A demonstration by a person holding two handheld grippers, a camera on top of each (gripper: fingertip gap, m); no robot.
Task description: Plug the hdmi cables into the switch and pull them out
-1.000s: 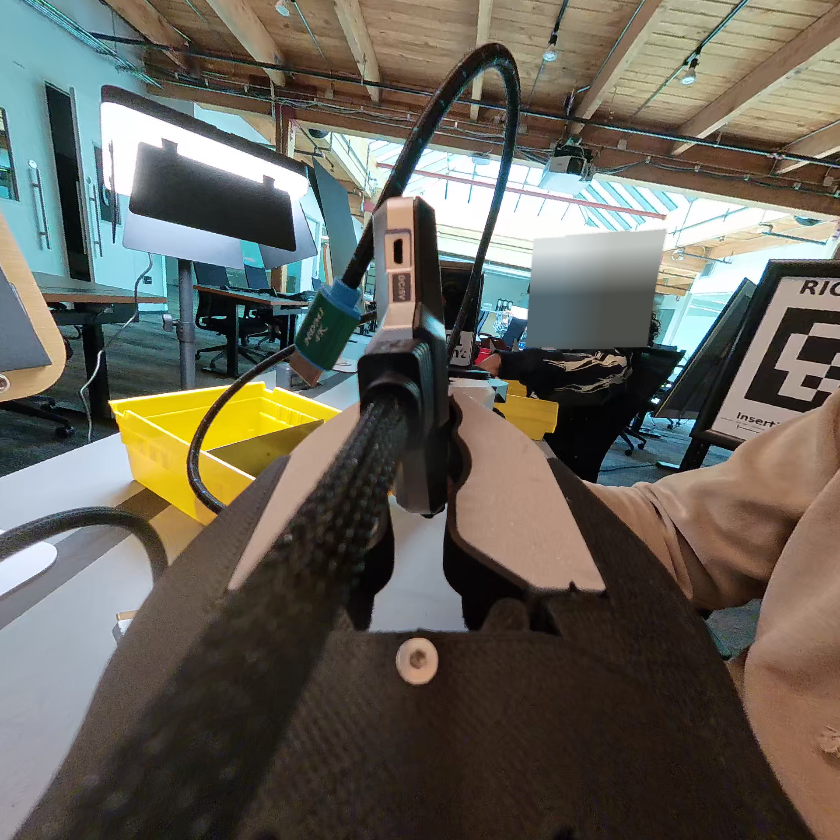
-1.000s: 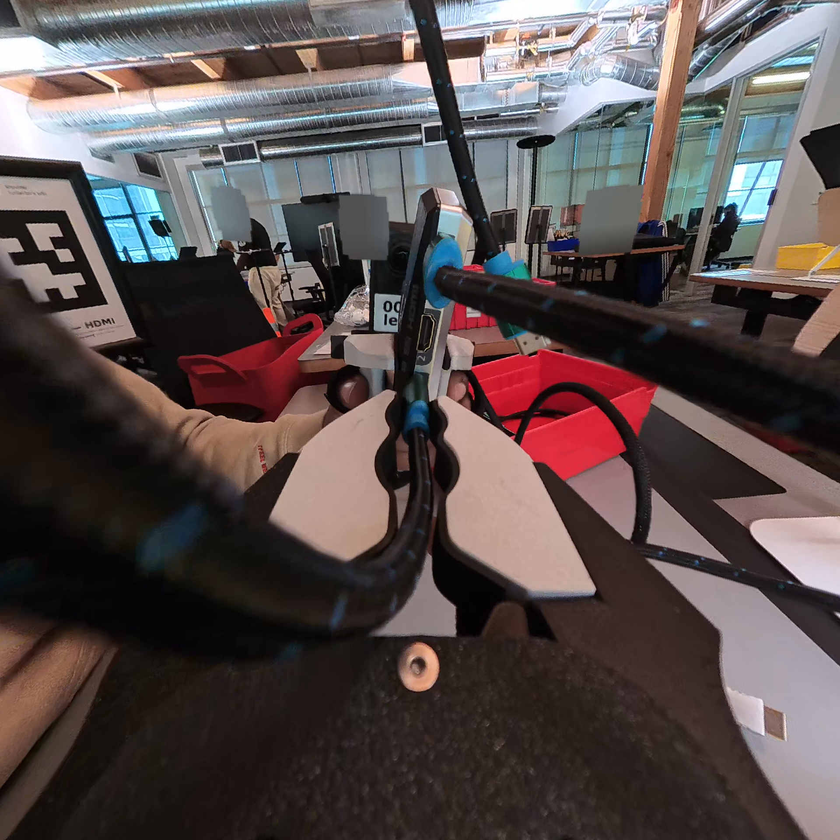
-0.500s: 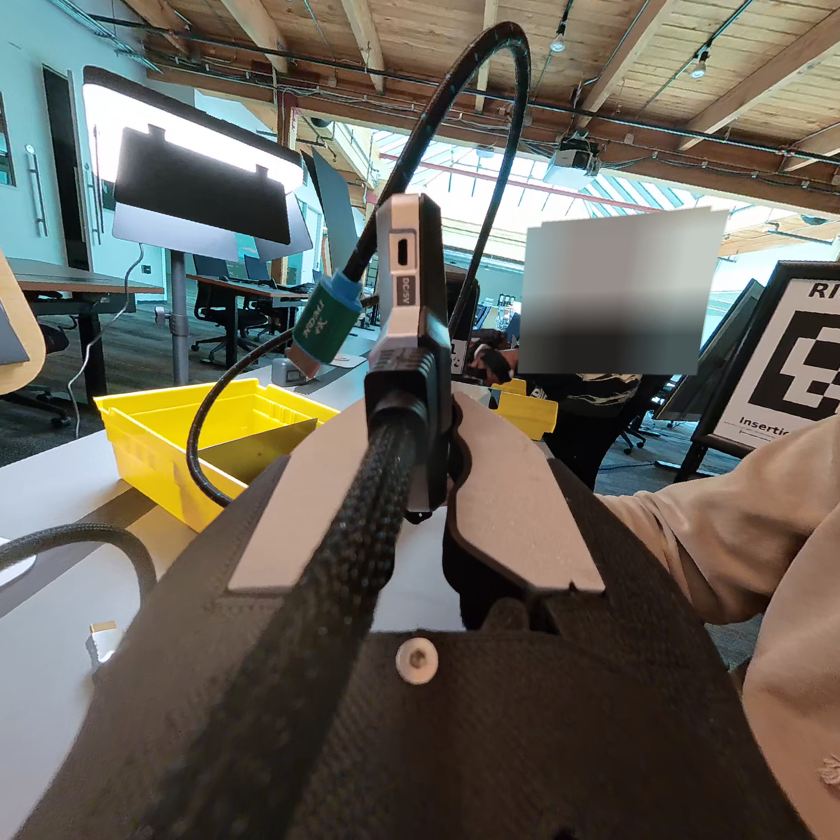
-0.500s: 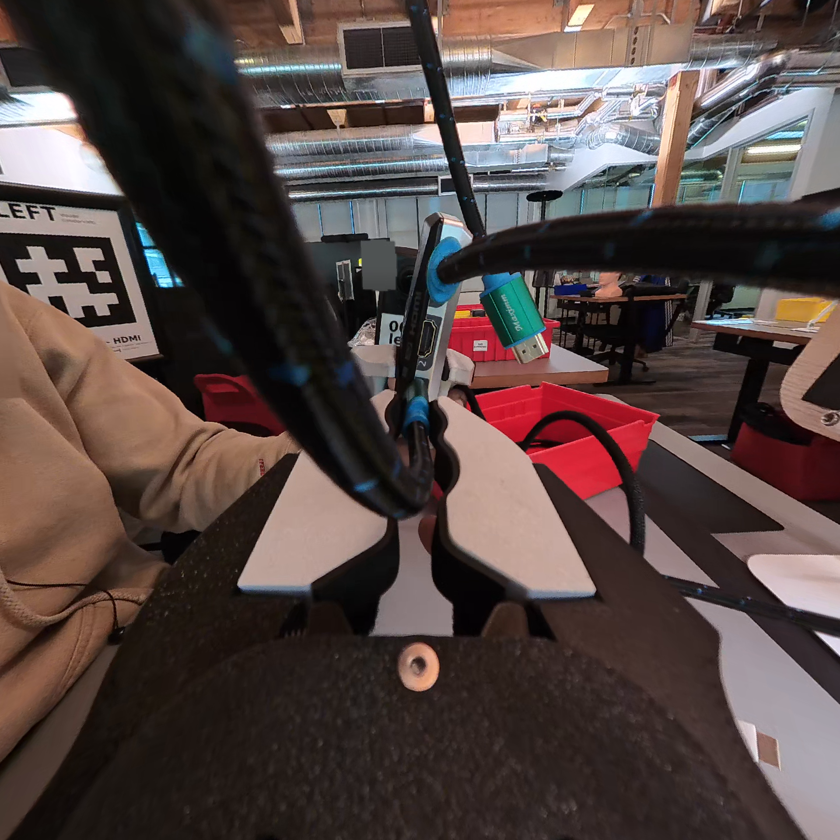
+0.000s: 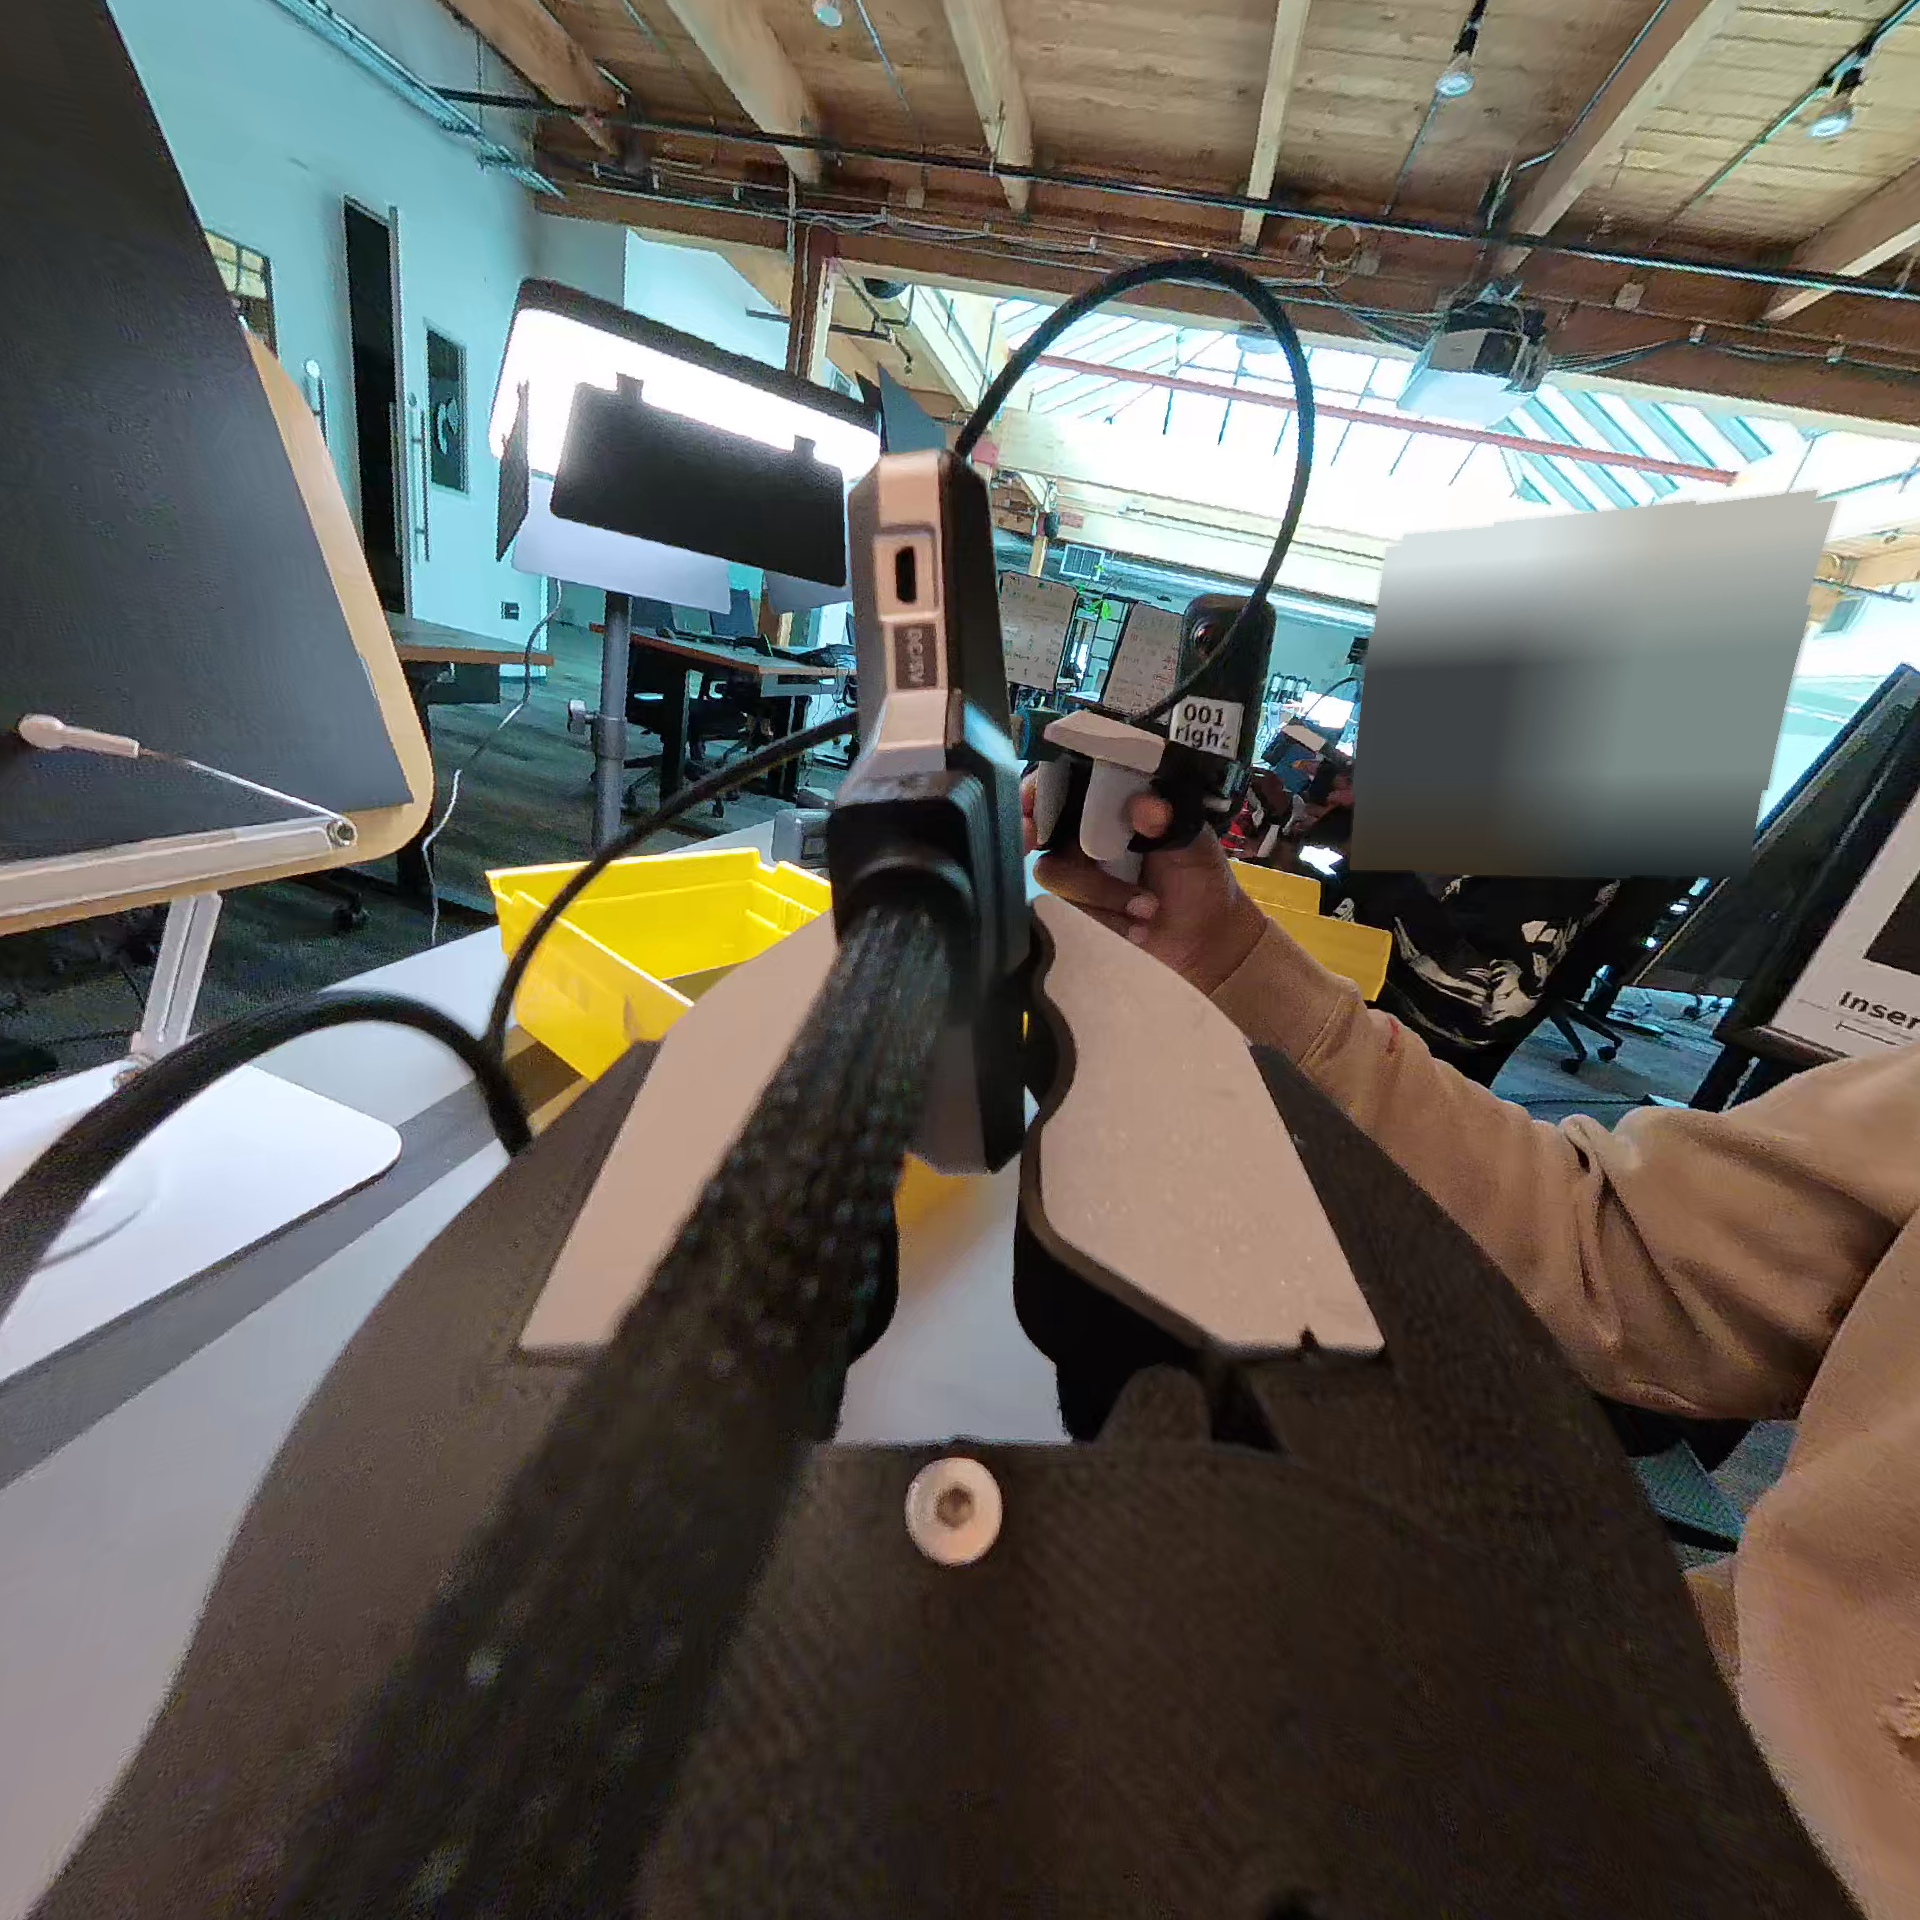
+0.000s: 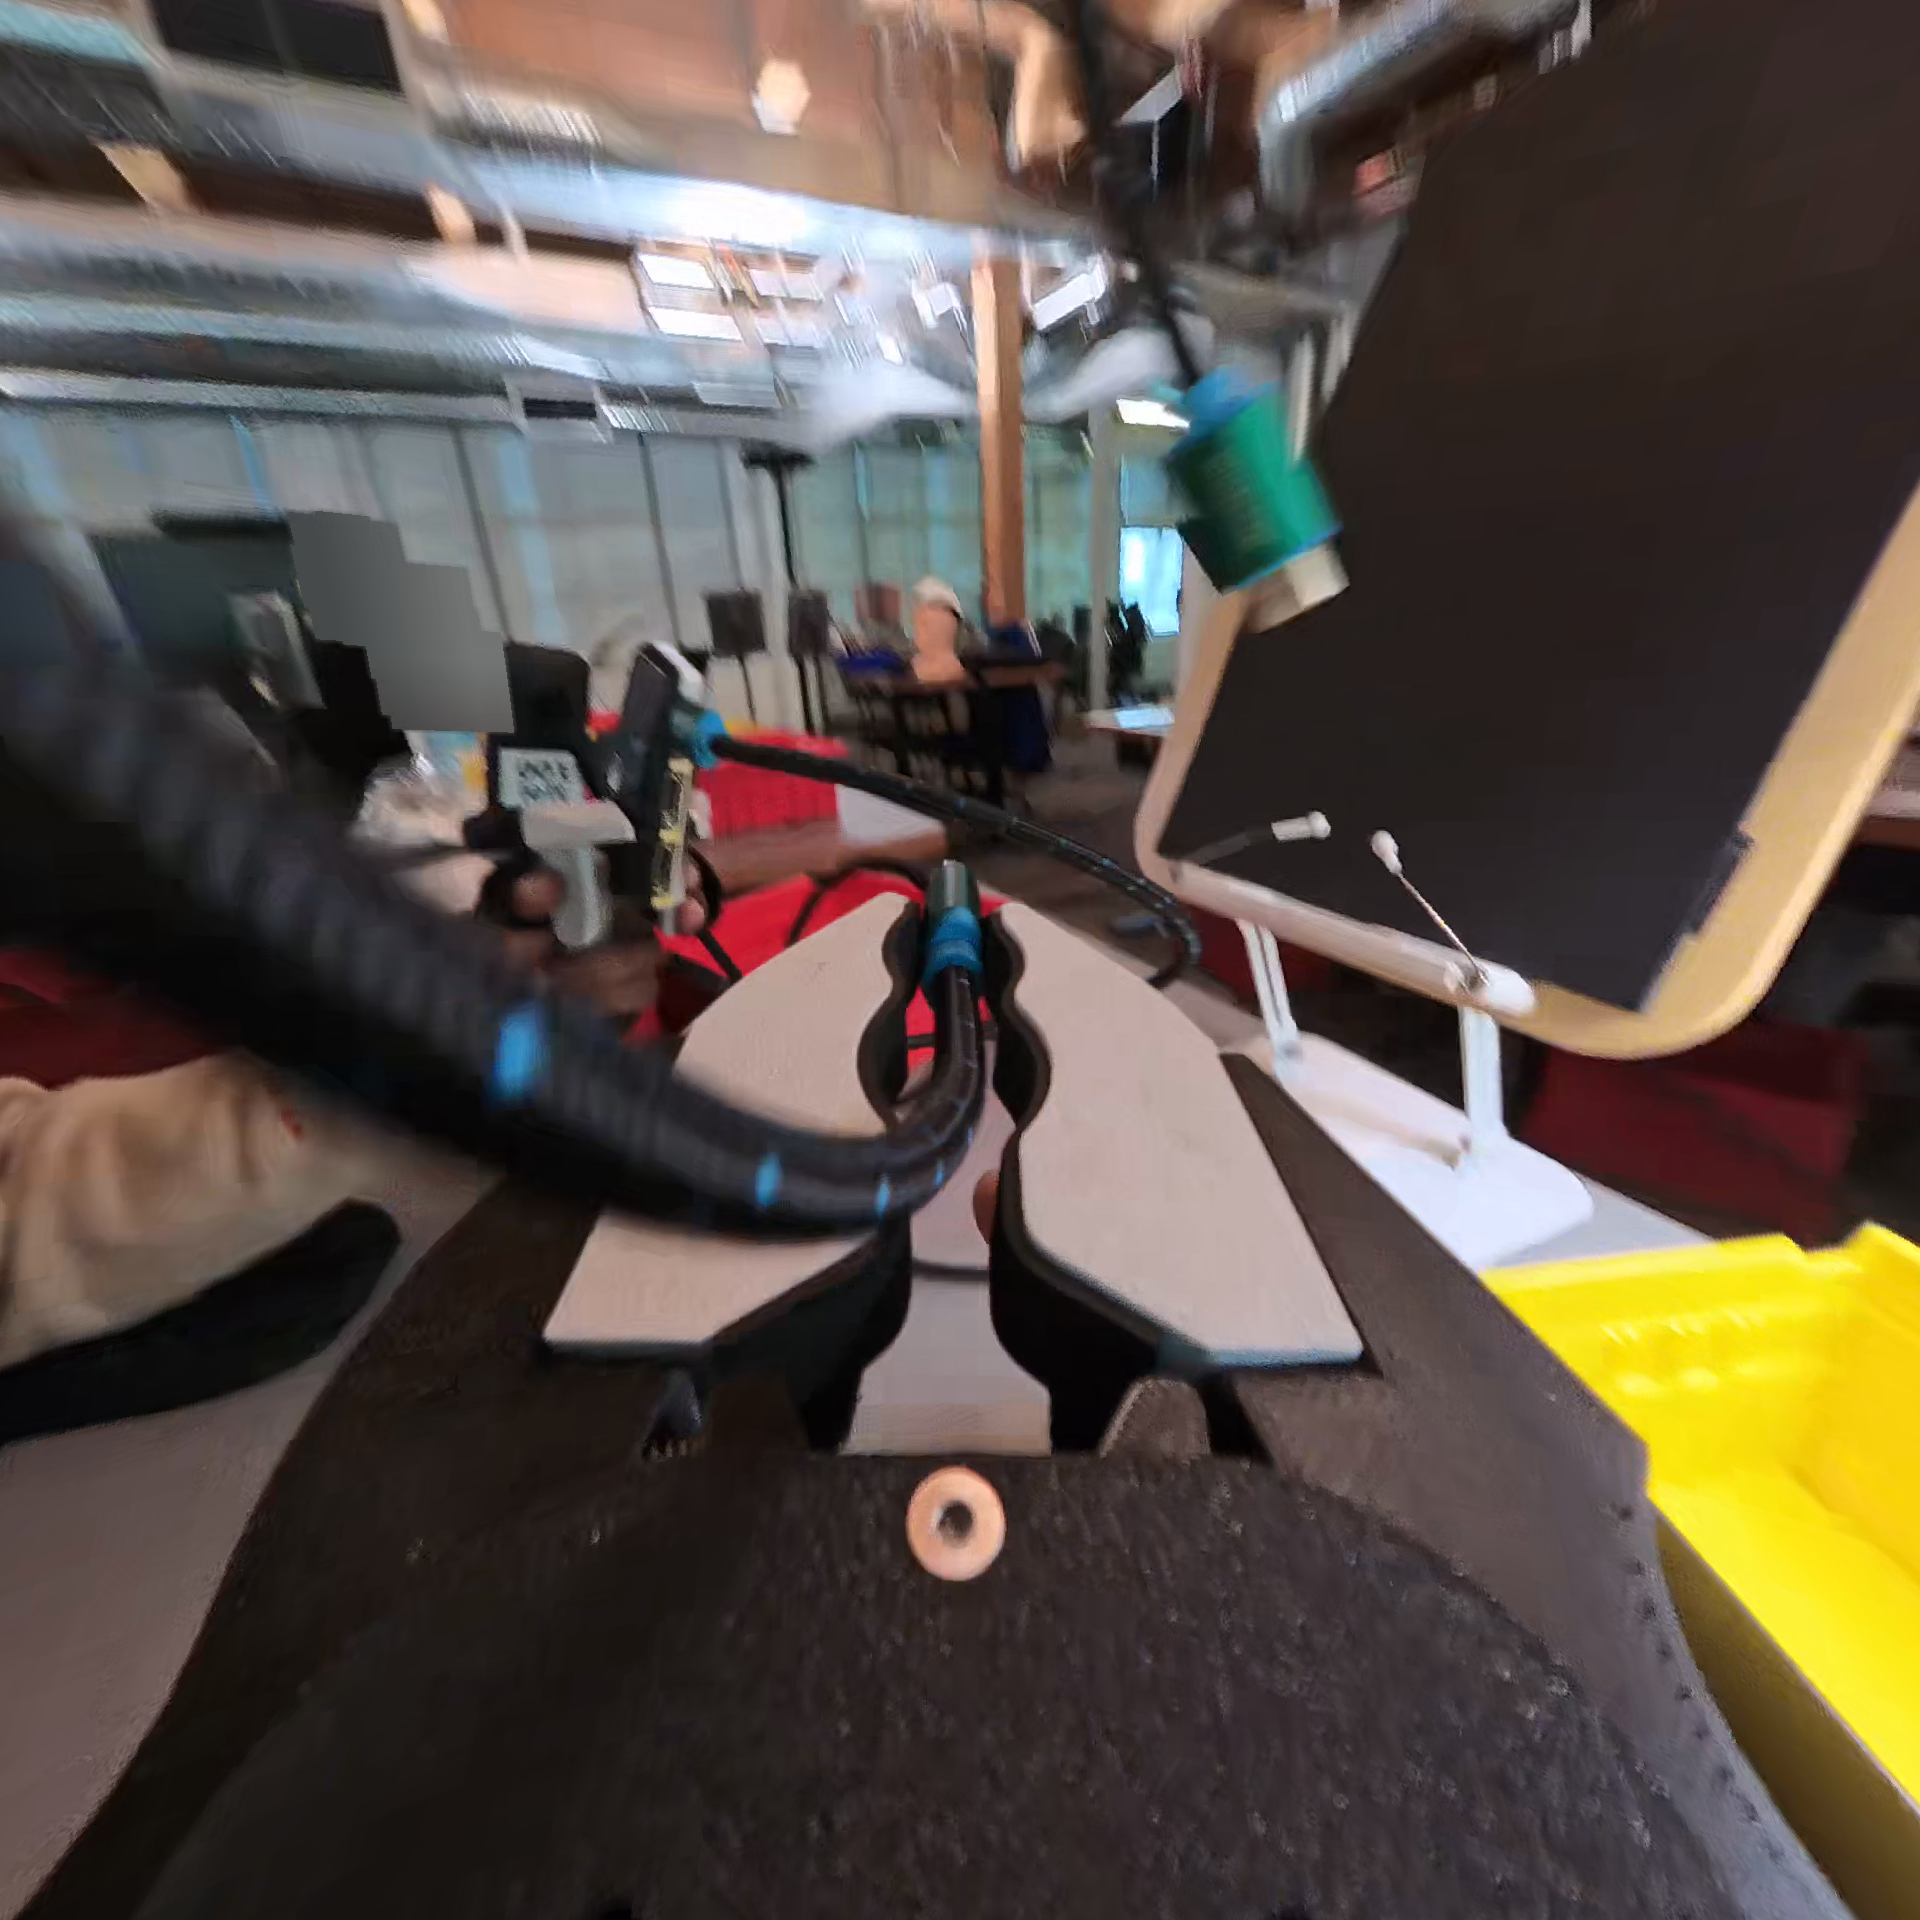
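Left gripper (image 5: 1013,935): fingers closed on the lower edge of the switch (image 5: 920,665), a slim grey-and-black box held upright on edge above the table (image 5: 125,1621). A thick black braided cable (image 5: 831,1122) is seen plugged into the switch's near end and trails back over the gripper body.

Right gripper (image 6: 951,935): fingers clamped on the blue-collared plug (image 6: 951,914) of a black cable with blue flecks (image 6: 644,1112); the plug is held clear of the switch, which is seen well apart in the right wrist view. The cable is looped to the left past a beige sleeve (image 6: 114,1195).

Green plug (image 6: 1247,499): seen hanging free in the air, upper right of the right wrist view, blurred.

Thin black cable (image 5: 1288,436): arched above the switch in the left wrist view.

Yellow bin (image 5: 644,914): placed on the table behind the switch.
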